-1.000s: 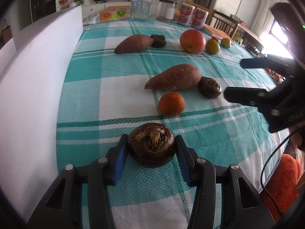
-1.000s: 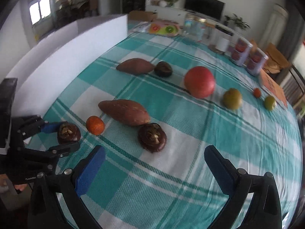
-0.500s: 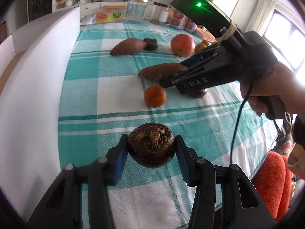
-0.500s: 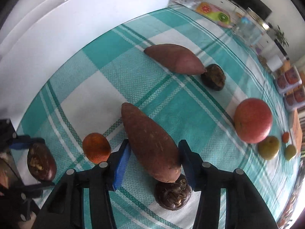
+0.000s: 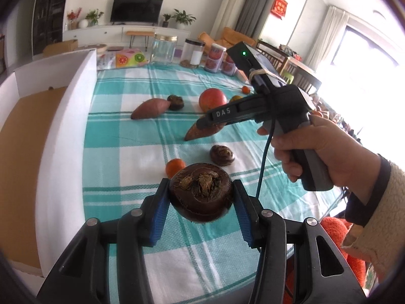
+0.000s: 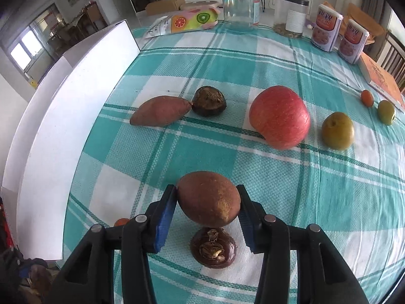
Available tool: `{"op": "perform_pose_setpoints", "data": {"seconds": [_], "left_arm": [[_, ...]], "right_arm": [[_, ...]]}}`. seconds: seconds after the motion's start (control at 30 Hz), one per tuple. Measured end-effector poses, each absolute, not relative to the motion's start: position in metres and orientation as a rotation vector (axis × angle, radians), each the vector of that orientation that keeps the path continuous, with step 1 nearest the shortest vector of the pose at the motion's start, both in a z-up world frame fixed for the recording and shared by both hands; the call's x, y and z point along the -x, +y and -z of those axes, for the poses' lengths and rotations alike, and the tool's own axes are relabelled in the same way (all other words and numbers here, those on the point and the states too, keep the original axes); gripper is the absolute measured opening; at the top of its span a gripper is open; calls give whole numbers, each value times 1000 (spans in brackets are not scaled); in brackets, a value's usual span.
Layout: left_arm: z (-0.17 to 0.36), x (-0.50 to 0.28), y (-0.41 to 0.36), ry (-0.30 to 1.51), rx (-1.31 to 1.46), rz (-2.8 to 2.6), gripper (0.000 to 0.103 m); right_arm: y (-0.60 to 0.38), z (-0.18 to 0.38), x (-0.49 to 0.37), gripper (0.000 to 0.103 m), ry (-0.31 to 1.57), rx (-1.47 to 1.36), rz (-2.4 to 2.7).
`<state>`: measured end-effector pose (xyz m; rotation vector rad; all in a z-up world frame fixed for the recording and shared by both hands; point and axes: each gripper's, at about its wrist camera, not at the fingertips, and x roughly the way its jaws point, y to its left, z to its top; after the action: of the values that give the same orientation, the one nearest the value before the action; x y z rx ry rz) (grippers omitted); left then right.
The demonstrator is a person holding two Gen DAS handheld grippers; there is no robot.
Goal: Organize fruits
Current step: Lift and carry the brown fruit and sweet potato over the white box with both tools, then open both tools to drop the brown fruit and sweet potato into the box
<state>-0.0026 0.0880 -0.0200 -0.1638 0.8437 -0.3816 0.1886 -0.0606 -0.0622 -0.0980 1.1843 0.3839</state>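
My left gripper (image 5: 200, 190) is shut on a dark brown water chestnut (image 5: 202, 202), held above the teal checked tablecloth (image 5: 126, 131). My right gripper (image 6: 207, 197) has its jaws closing, and the blue pads press both sides of a sweet potato (image 6: 208, 198), seen end-on. In the left wrist view that sweet potato (image 5: 197, 133) hangs tip-down from the right gripper (image 5: 210, 121), which a person's hand (image 5: 316, 149) holds. On the cloth lie a tangerine (image 5: 175, 167), a second water chestnut (image 6: 214, 250), another sweet potato (image 6: 159, 111) touching a third water chestnut (image 6: 208, 100), and a red apple (image 6: 279, 117).
A white box wall (image 6: 63, 116) runs along the table's left side. A green fruit (image 6: 338, 130) and two small fruits (image 6: 386, 112) lie to the right. Glass jars (image 6: 240, 5), two cans (image 6: 326, 31), a snack bag (image 6: 187, 21) and an orange book (image 6: 379, 81) line the far edge.
The right gripper swung in over the near sweet potato, closed on it and raised it off the cloth. The left gripper rose with the water chestnut.
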Motion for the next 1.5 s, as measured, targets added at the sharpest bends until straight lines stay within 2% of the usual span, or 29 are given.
{"op": "perform_pose_setpoints", "data": {"seconds": [0.27,0.5,0.57,0.73,0.9,1.07,1.17,1.33,1.5], "left_arm": [[28,8,90,870,164,369,50],[29,11,93,872,165,364,50],[28,12,97,871,172,359,50],[19,14,108,852,196,353,50],[-19,21,126,780,275,395,50],[-49,19,173,724,293,294,50],[-47,22,215,719,287,139,50],[-22,31,282,759,279,-119,50],[5,32,314,805,261,-267,50]], "right_arm": [[-39,81,-173,45,1328,335,-423],[-28,95,-182,42,1385,280,-440],[-34,98,-184,41,1389,178,-454],[-86,93,-184,41,1335,-288,-496],[-98,46,-162,41,1223,-482,-605],[-23,-17,-122,41,1126,-488,-828],[32,-28,-96,41,1105,-471,-942],[112,-4,-73,42,1168,-363,-1006],[158,27,-57,42,1212,-239,-998]]}}
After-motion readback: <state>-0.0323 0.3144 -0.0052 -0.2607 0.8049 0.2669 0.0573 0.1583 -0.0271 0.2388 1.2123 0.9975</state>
